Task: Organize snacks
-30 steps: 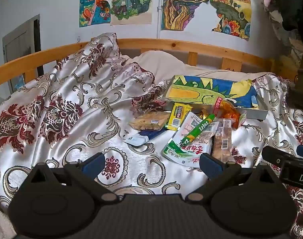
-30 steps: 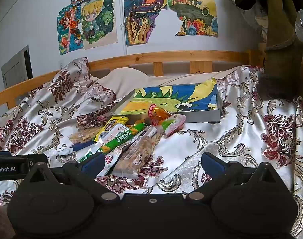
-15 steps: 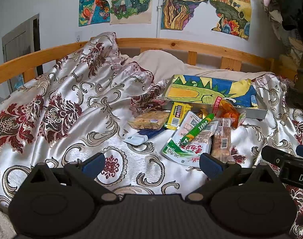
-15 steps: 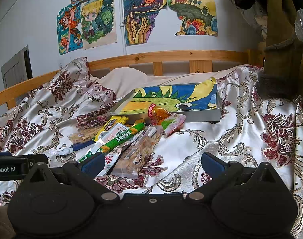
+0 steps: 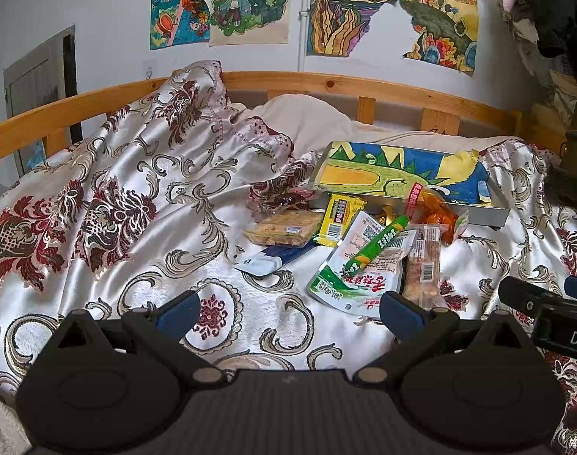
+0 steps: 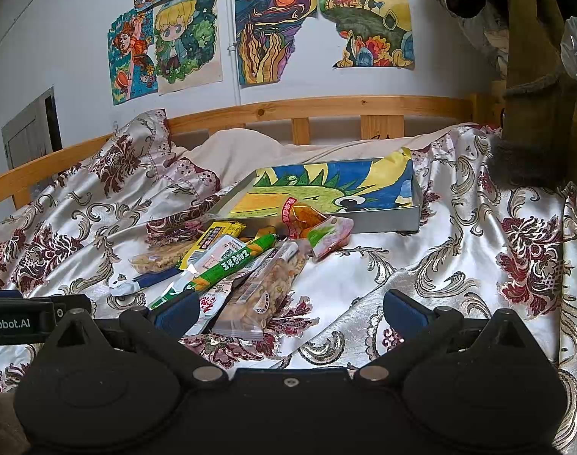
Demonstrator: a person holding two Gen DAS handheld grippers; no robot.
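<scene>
Beyond both gaping tongs (image 5: 288, 313), snacks (image 5: 364, 242).

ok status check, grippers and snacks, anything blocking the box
Left gripper and right gripper open, empty. Snack pile loose on bedspread, before box. Orange packet leans on box's front edge.

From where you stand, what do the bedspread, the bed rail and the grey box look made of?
Bedspread: probably satin, glossy and creased.
Bed rail: pale wood, with visible knots and grain.
Grey box: perhaps cardboard or thin metal, matte; hard to tell.
</scene>
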